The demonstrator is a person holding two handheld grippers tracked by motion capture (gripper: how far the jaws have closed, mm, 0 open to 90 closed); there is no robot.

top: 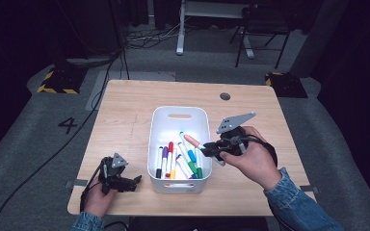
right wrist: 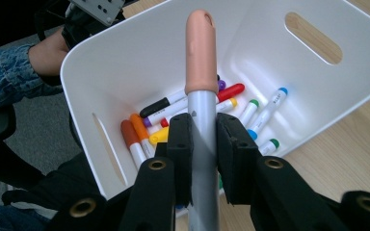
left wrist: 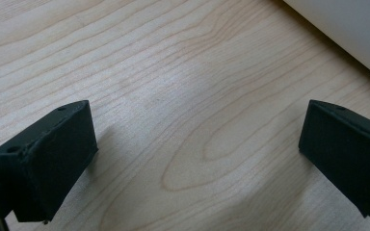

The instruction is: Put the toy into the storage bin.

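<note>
Pale wooden tabletop (top: 125, 120) is seen under a white plastic bin (top: 179, 118) of coloured markers, above which a grey-barrelled marker with a peach cap (right wrist: 201, 57) is pinched between the pressed pads of the right gripper (right wrist: 203, 139). Lifting it clear of the bin's right rim is best done slowly, with the grip kept firm so the smooth barrel is not slipped. Left gripper (top: 134, 182) is rested on the table beside the bin, its jaws spread wide on nothing.

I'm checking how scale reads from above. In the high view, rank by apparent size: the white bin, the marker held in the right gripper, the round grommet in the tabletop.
1. white bin, by far the largest.
2. marker, clamped in the right gripper.
3. grommet, smallest, though it lies farther from the camera.
</note>
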